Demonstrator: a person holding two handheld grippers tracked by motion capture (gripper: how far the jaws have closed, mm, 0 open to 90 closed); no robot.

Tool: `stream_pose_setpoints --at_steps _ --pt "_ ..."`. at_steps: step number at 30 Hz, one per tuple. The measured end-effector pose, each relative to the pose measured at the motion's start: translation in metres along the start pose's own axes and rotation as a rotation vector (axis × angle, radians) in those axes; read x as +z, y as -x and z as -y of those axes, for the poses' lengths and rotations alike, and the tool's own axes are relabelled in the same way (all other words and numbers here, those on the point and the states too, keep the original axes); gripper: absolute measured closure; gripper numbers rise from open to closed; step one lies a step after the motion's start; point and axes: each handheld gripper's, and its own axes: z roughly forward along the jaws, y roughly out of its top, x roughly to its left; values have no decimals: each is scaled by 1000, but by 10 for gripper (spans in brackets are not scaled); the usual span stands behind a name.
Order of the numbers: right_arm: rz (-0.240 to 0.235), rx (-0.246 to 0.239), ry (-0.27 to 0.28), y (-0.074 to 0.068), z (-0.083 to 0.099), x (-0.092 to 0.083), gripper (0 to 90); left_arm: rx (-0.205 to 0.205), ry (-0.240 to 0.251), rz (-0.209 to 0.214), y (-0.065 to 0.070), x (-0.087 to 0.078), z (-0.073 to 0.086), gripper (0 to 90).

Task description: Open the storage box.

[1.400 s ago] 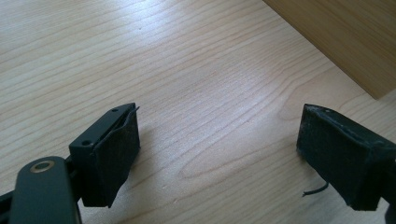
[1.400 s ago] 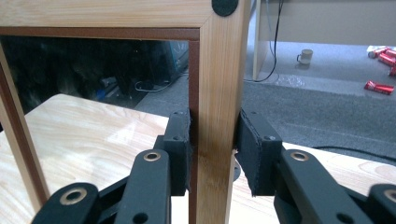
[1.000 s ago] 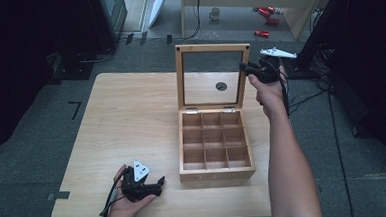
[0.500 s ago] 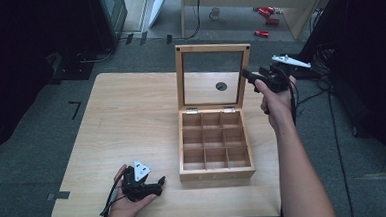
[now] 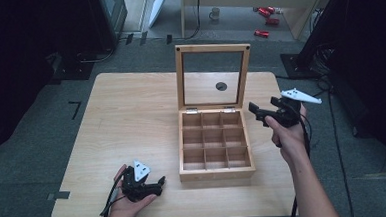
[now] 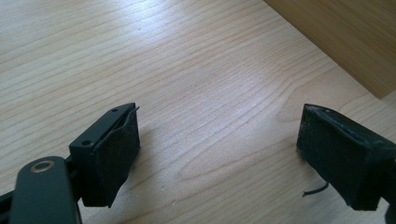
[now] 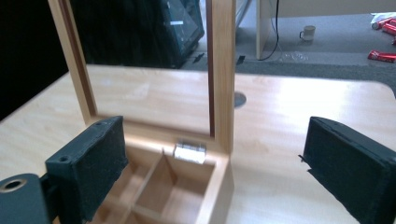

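Observation:
A wooden box [image 5: 214, 147] with several bare compartments stands on the table, its glass-paned lid [image 5: 213, 76] upright at the back. My right gripper [image 5: 259, 114] is open beside the box's right rear corner, a little above the table. In the right gripper view the lid frame [image 7: 222, 70] and a metal hinge [image 7: 189, 151] sit between the open jaws, further off. My left gripper [image 5: 155, 184] rests open on the table near the front edge, left of the box. The left gripper view has bare table between the jaws and the box wall [image 6: 345, 32] at upper right.
The wooden table [image 5: 126, 117] has a round cable hole [image 5: 221, 86] behind the lid. Beyond the table lie a grey floor, a mug [image 5: 215, 12], red items [image 5: 266, 15] and dark equipment at both sides. Broad bare tabletop lies left of the box.
My right gripper has drawn back from the lid's upper right corner, moving down and toward the near side, to beside the box. The lid stays upright. The left gripper has not moved.

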Motion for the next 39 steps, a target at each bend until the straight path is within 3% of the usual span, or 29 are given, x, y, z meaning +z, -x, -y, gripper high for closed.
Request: stream_pose_setpoints --at_steps 3,11,17,30,36,39 --pt "-9 2 -12 1 18 -6 44 -2 0 1 0 0 0 135" --pt "37 -55 -55 0 59 -17 24 -1 0 1 0 0 0 136" --pt "43 -31 -53 6 80 -29 20 -2 1 1 0 0 0 135" --pt "66 73 -102 31 137 -58 21 -1 1 1 0 0 0 135" --pt "97 86 -129 41 159 -69 23 -2 -1 2 0 0 0 135" --pt "133 68 -147 44 169 -73 23 -4 1 2 0 0 0 135"
